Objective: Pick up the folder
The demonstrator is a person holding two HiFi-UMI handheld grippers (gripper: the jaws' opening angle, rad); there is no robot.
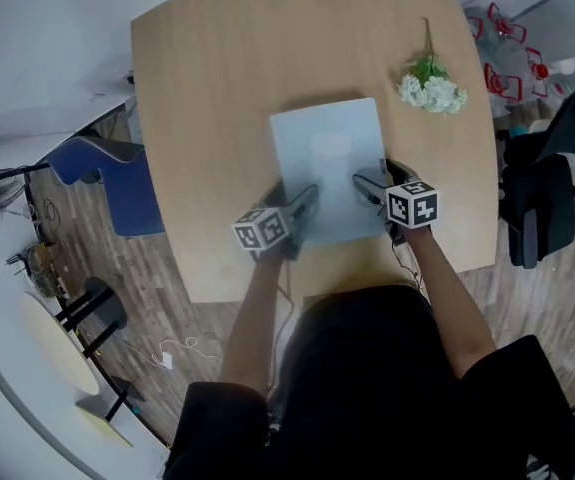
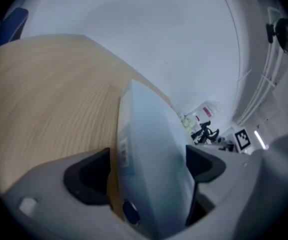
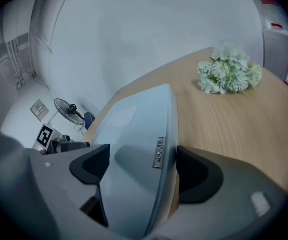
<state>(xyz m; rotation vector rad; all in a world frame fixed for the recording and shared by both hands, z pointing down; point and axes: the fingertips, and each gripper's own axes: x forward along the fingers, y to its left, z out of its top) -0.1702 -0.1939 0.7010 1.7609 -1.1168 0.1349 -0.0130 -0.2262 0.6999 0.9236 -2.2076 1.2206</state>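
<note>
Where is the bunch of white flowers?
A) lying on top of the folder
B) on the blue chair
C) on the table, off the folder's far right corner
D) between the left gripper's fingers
C: in the head view the white flowers lie on the bare table, apart from the folder and past its far right corner.

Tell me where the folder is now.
In the head view the folder lies on the wooden table, near its front edge, between the left gripper and the right gripper; white flowers lie beyond its right corner.
</note>
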